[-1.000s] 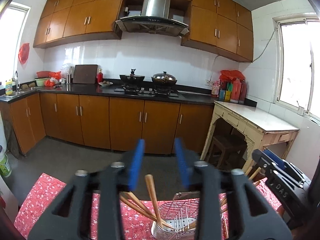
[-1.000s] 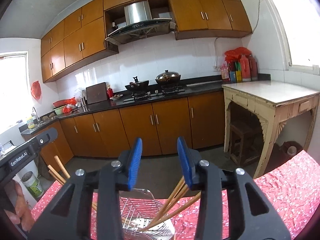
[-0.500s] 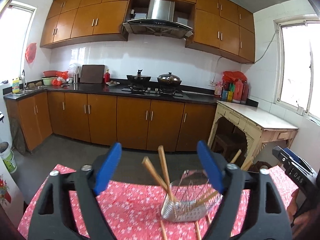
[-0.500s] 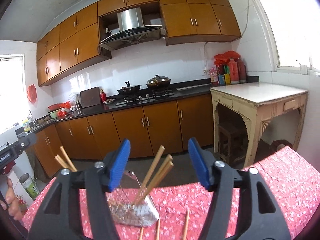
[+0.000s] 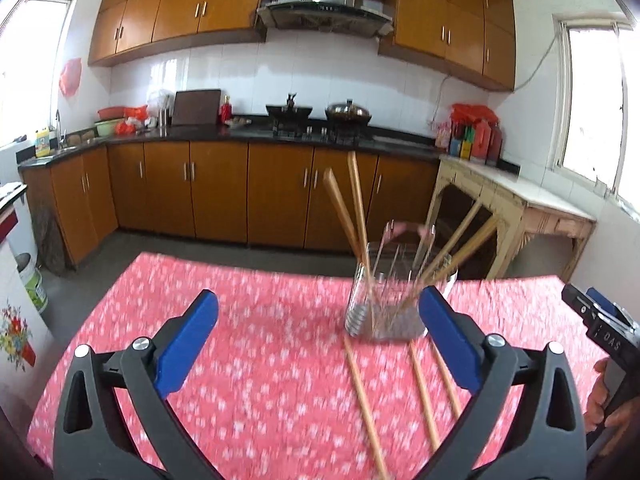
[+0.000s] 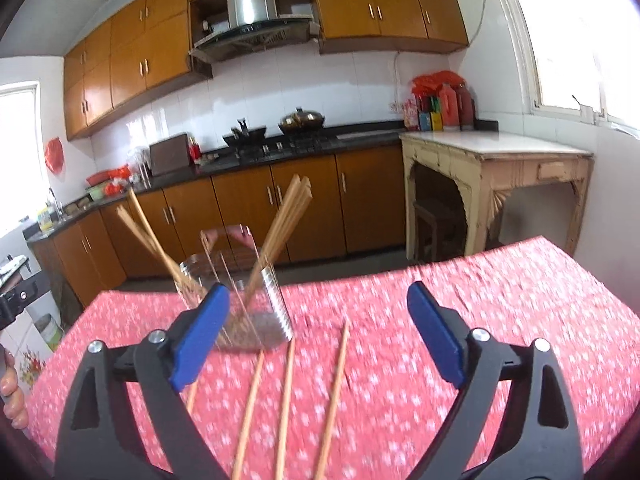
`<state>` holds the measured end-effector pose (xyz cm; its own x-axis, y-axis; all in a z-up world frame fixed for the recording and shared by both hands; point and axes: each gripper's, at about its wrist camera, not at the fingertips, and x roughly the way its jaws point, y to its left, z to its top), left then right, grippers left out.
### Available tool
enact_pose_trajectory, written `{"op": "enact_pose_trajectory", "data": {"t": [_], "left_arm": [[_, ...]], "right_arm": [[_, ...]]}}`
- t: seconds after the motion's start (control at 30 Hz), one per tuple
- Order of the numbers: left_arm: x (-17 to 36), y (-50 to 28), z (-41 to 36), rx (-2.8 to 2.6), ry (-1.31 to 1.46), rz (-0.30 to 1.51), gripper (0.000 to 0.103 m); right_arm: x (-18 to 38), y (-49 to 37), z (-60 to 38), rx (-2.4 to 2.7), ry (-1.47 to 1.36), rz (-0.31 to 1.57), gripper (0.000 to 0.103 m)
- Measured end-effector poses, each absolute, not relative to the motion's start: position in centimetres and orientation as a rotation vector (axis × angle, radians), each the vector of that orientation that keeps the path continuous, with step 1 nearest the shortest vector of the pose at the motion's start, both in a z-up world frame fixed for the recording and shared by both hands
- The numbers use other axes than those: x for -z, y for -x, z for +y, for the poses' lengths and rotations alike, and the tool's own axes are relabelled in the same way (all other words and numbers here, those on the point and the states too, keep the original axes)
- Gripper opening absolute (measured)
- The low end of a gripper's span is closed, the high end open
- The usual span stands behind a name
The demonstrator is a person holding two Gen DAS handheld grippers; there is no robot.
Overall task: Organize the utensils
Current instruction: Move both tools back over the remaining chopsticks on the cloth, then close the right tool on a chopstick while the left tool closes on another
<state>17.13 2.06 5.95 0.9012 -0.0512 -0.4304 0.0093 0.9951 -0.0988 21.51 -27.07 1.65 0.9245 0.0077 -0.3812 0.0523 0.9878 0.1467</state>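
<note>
L gripper (image 5: pixel 318 328): jaws spreading wide right now, nothing btwn the blue pads, just red floral tablecloth (image 5: pixel 248 360) underneath. Empty-handed, by the look of it so it can pick again.

Ahead of it and a bit to the R, just past the R pad, stands the wire utensil holder (image 5: pixel 386 300), upright on the cloth. Chopsticks (image 5: pixel 356 208) in the holder lean out L and R in a fan, prob because the basket is wide and they rest on its rim. Blurry, so exact count not clear.

Below the holder, near the L gripper's R finger, loose chopsticks (image 5: pixel 362 392) lie flat on the cloth, roughly parallel, ends toward the holder. At least three in this view. Those are what's left to sort, I'd say.

Far R edge of the L view: a hand (image 5: pixel 600 396) on the other tool's body.

R gripper (image 6: pixel 318 326): also opening, nothing btwn its pads either. Holder sits ahead-L of it, partly behind its L pad (image 6: pixel 200 340). Loose sticks lie under and btwn its fingers; four visible in the R view, one half hidden by the L finger.

Judgement: task partway. Some sticks stowed upright, several on the cloth. Next pick looks easiest for the R gripper, sticks lie right in its span. Risk: thin round sticks roll or slip when pinched flat off cloth.
</note>
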Motion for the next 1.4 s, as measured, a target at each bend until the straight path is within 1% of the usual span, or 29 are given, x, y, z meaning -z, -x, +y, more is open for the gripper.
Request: {"op": "enact_pose_trajectory", "data": {"t": [0.1, 0.27, 0.47, 0.53, 0.63, 0.7, 0.87, 0.9, 0.93, 1.0, 1.07, 1.1, 1.13, 1.17, 1.4], "left_arm": [[-3.4, -15.1, 1.8, 0.012, 0.063, 0.465, 0.101], [0.1, -11.6, 1.4, 0.021, 0.057, 0.437, 0.101], [3.6, -10.0, 0.9, 0.066, 0.104, 0.473, 0.1], [4.7, -9.8, 0.1, 0.072, 0.078, 0.494, 0.1], [6.1, -9.3, -0.9, 0.078, 0.044, 0.505, 0.095], [6.8, -9.1, -1.3, 0.082, 0.032, 0.515, 0.095], [7.8, -9.1, -1.4, 0.118, 0.083, 0.555, 0.095], [7.9, -9.1, -1.4, 0.12, 0.088, 0.558, 0.095], [8.0, -9.1, -1.5, 0.12, 0.092, 0.559, 0.094], [8.2, -9.1, -1.8, 0.127, 0.087, 0.564, 0.091], [8.4, -9.1, -2.2, 0.135, 0.077, 0.571, 0.088], [8.6, -9.1, -2.3, 0.136, 0.072, 0.574, 0.088], [8.8, -9.1, -2.6, 0.142, 0.07, 0.581, 0.086], [8.9, -9.1, -2.7, 0.148, 0.07, 0.588, 0.083], [9.9, -9.8, -4.4, 0.168, 0.062, 0.641, 0.07]], "right_arm": [[0.9, -20.0, -27.0, 0.035, -0.156, 0.435, 0.09], [5.9, -17.6, -26.8, 0.036, -0.182, 0.526, 0.089], [10.7, -16.2, -26.0, 0.048, -0.178, 0.605, 0.07], [12.1, -16.3, -25.6, 0.037, -0.185, 0.645, 0.059], [13.7, -16.5, -25.1, 0.02, -0.202, 0.69, 0.049], [14.4, -16.6, -24.8, 0.018, -0.201, 0.709, 0.045], [15.0, -17.2, -24.0, 0.028, -0.187, 0.742, 0.037], [15.0, -17.3, -23.9, 0.032, -0.182, 0.743, 0.032], [15.0, -17.5, -23.7, 0.026, -0.184, 0.748, 0.028], [14.9, -17.8, -23.6, 0.03, -0.176, 0.752, 0.024], [14.9, -18.0, -23.4, 0.044, -0.158, 0.751, 0.023], [15.0, -18.0, -23.1, 0.054, -0.141, 0.748, 0.02], [15.0, -17.9, -23.0, 0.068, -0.127, 0.744, 0.012], [15.1, -17.9, -22.9, 0.083, -0.113, 0.739, 0.009], [15.1, -17.2, -25.0, 0.133, -0.213, 0.722, 0.008]]}}
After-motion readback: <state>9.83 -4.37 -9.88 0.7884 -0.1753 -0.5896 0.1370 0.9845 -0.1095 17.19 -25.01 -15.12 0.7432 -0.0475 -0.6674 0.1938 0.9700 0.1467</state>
